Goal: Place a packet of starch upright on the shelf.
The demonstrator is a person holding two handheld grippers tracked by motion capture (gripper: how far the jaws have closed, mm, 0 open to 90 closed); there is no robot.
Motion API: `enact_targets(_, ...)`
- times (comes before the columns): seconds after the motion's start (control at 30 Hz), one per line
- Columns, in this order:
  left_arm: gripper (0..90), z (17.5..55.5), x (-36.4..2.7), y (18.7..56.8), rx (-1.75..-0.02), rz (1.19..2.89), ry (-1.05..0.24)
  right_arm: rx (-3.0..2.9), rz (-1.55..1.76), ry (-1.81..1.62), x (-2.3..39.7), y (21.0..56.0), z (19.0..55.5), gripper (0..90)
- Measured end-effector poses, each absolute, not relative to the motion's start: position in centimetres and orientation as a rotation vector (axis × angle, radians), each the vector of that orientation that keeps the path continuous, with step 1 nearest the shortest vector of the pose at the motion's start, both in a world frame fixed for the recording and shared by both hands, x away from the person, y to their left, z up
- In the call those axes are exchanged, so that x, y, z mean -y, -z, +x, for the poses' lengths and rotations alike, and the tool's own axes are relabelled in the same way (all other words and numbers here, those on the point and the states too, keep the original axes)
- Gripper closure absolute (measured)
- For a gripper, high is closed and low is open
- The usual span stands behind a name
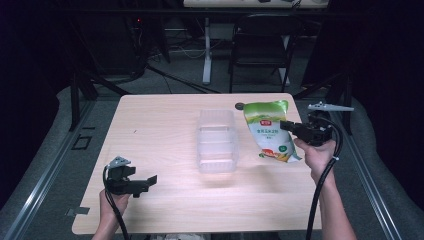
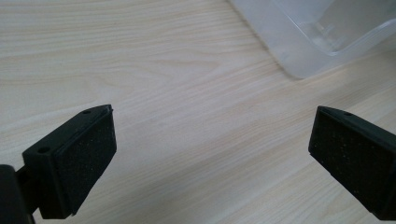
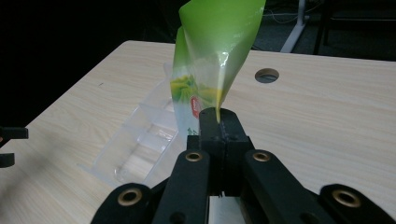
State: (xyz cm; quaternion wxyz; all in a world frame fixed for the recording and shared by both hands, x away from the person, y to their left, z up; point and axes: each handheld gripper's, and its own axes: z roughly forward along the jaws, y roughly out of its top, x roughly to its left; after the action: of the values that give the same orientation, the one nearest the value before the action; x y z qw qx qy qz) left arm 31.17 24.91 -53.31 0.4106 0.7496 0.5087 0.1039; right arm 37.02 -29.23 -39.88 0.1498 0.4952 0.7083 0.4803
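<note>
A green and white food pouch (image 1: 268, 131) hangs tilted just above the right side of the wooden table (image 1: 160, 130). My right gripper (image 1: 286, 125) is shut on its right edge. In the right gripper view the pouch (image 3: 215, 56) rises bent from between the closed jaws of that gripper (image 3: 218, 116). A clear plastic container (image 1: 217, 140) stands empty at the table's middle, left of the pouch. My left gripper (image 1: 148, 182) is held low near the front left corner, pointing right. Its jaws stand wide apart over bare wood (image 2: 212, 140), and a corner of the container (image 2: 317, 35) lies beyond them.
A round cable hole (image 1: 239, 105) sits near the table's far edge, just left of the pouch's top. A black folding chair (image 1: 262, 45) and a white desk leg (image 1: 206, 50) stand on the floor behind the table. Cables trail from both grippers toward the front.
</note>
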Motion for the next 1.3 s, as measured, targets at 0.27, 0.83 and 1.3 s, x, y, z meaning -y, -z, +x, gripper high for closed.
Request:
enact_targets(0.27, 1.4, 31.2, -24.9, 53.3, -1.286, 1.882, -0.261, -2.035, 1.409, -1.385, 28.7, 38.8, 37.8, 90.0)
enact_targets(0.83, 1.6, 31.2, -24.9, 53.3, -1.287, 1.882, -0.263, -2.038, 1.358, -1.408, 27.6, 36.8, 39.1, 90.0)
enact_targets(1.3, 1.6, 31.2, -25.0, 53.3, -1.29, 1.891, -0.251, -2.044, 1.33, -1.409, 26.4, 35.6, 40.5, 90.0)
